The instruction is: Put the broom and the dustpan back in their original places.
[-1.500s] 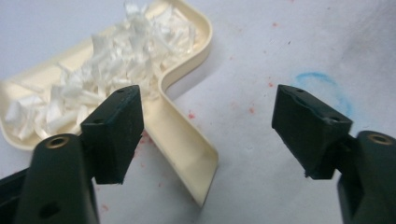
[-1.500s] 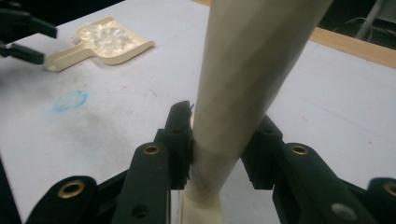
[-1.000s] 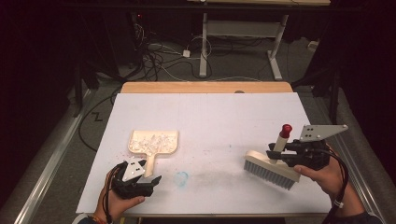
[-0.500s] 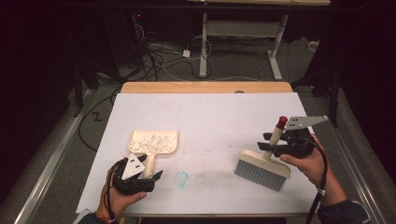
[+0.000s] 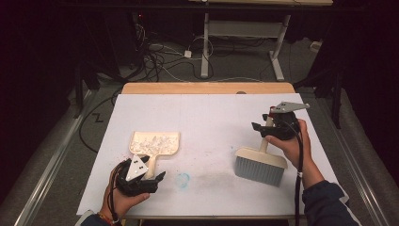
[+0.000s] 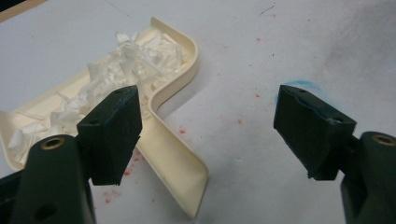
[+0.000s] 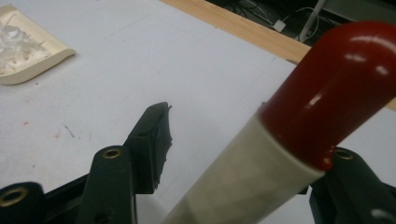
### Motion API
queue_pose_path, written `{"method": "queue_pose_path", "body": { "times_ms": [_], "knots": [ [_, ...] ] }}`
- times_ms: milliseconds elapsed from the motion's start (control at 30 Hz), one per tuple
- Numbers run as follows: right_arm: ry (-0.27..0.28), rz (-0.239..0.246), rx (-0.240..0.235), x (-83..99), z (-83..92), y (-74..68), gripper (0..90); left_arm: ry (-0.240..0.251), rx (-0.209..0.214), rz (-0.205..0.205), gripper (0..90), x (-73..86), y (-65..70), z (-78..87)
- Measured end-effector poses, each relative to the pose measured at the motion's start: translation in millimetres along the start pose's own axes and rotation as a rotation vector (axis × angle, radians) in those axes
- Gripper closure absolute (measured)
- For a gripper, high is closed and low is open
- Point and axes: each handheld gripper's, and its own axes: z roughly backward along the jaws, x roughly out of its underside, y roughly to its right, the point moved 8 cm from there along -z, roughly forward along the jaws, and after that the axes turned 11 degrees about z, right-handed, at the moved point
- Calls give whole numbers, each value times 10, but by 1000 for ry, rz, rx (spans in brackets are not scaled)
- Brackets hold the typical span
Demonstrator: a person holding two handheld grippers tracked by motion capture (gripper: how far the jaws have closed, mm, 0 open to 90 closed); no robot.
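High view: a white tabletop holds a cream dustpan at about 9 o'clock, filled with white shreds, its handle running toward 6 o'clock. The left gripper sits at that handle's end, jaws spread wide and empty; the handle lies just beside its left jaw. At 3 o'clock the brush rests bristles-down, its red-tipped handle between the right gripper jaws. Whether they clamp it, I cannot tell.

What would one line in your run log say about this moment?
left gripper: open, by dustpan handle | dustpan: holds white scraps | right gripper: brush handle between its jaws, grip unclear | brush: bristles on white table
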Motion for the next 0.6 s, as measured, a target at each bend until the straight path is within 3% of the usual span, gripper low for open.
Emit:
{"method": "queue_pose_path", "body": {
  "times_ms": [100, 333, 433, 600],
  "knots": [
    [-10, 5, 37, -43, -105, 68, 433, -2, 7, -2, 233, 2, 14, -12],
    [45, -59, -2, -207, -283, 80, 384, -20, 4, -8, 232, -2, 39, -70],
    [17, -34, 46, -246, -332, 102, 345, -16, 12, -19, 229, -15, 62, -81],
    [58, -18, 107, -373, -324, 181, 332, -17, 20, -16, 227, -15, 66, -89]
  ]
}}
